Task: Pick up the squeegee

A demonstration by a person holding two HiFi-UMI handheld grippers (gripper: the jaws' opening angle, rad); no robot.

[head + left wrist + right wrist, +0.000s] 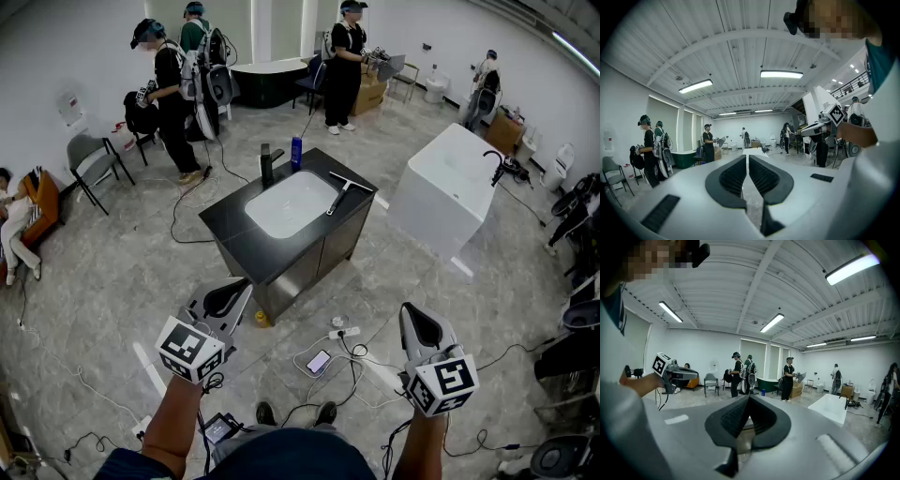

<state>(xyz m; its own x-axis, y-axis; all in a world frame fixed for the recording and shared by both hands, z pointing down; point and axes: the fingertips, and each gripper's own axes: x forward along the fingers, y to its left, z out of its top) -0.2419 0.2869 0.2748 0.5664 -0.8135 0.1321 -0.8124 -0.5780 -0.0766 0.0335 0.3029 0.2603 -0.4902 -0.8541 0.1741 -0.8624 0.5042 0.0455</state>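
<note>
Well, my left gripper (228, 300) and right gripper (421, 328) are both clenched on nothing, jaws pressed together. I hold them low in front of me, pointing roughly ahead, which I judge is a carrying pose because the reach has not begun. The dark counter (234, 225) stands well beyond them. On its top the squeegee (339, 195) lies flat just beside the right rim of the white basin (292, 203), handle nearer me. The basin looks empty. Behind it stand a blue bottle (296, 153) and a dark faucet (266, 164).
</note>
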